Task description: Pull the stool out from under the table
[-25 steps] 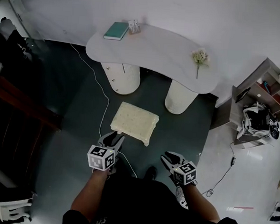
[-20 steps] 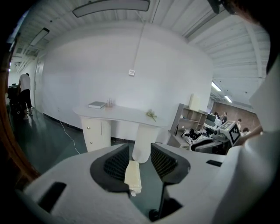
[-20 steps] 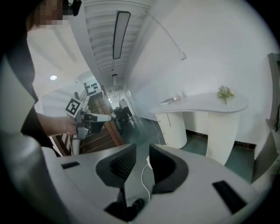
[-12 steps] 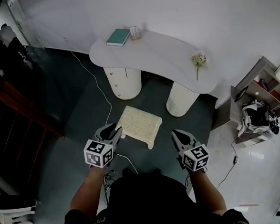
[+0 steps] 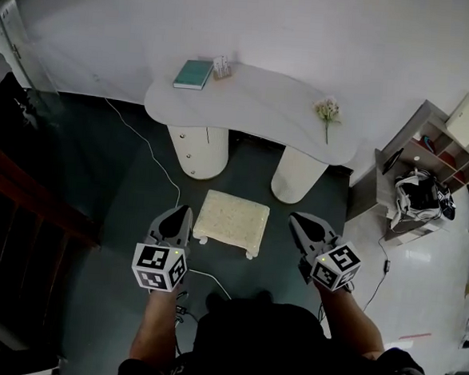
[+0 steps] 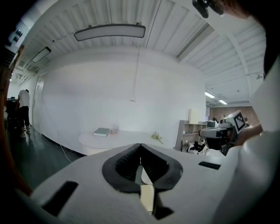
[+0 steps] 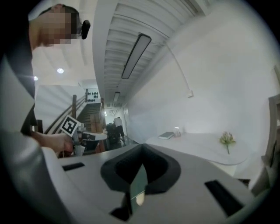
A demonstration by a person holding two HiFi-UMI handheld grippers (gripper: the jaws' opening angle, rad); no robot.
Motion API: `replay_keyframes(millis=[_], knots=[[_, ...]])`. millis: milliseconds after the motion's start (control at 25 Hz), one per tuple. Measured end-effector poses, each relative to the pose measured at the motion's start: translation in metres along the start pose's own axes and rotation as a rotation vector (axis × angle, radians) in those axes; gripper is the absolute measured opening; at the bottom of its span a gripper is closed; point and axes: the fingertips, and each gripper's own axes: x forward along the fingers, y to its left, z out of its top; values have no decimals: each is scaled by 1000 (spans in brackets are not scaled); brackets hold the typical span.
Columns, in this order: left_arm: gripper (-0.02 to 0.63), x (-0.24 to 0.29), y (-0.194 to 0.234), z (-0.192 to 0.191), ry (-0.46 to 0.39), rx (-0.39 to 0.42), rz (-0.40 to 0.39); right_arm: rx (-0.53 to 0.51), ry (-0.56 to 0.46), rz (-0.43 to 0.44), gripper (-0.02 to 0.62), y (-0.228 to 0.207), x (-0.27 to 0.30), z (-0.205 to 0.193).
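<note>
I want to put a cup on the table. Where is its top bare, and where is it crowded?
Bare: the middle of the table between the book and the flower. Crowded: the far left end, where book and holder sit together.

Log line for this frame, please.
stool: out, clear of table | left gripper: just closed, empty | right gripper: shut, empty

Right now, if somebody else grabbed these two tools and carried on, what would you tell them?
Left hand-held gripper: jaws just closed, nothing between them.
Right hand-held gripper: the same, shut and empty.
Stool: on the dark floor in front of the table, clear of its top; neither gripper touches it.
Done: the stool is out from under the table.
Left: probably nothing; the job looks finished.
</note>
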Motion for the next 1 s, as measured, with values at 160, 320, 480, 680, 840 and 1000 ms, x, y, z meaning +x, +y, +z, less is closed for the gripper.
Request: replay_keyframes(millis=[160, 320, 480, 680, 840, 1000], knots=[[2, -2, 7, -3, -4, -32, -6, -77, 31, 18, 3, 17, 3, 3], [2, -5, 13, -9, 11, -41, 13, -80, 28, -10, 3, 11, 1, 2], [2, -14, 14, -7, 17, -30, 27, -39, -3, -10, 3, 11, -1, 5], [2, -18, 11, 4, 6, 0, 31, -11, -31, -5, 3, 8, 2, 7], [2, -23, 14, 9, -8, 11, 38, -26, -45, 18, 3, 18, 10, 8], [2, -27, 18, 11, -17, 11, 49, -43, -44, 45, 2, 29, 19, 6]])
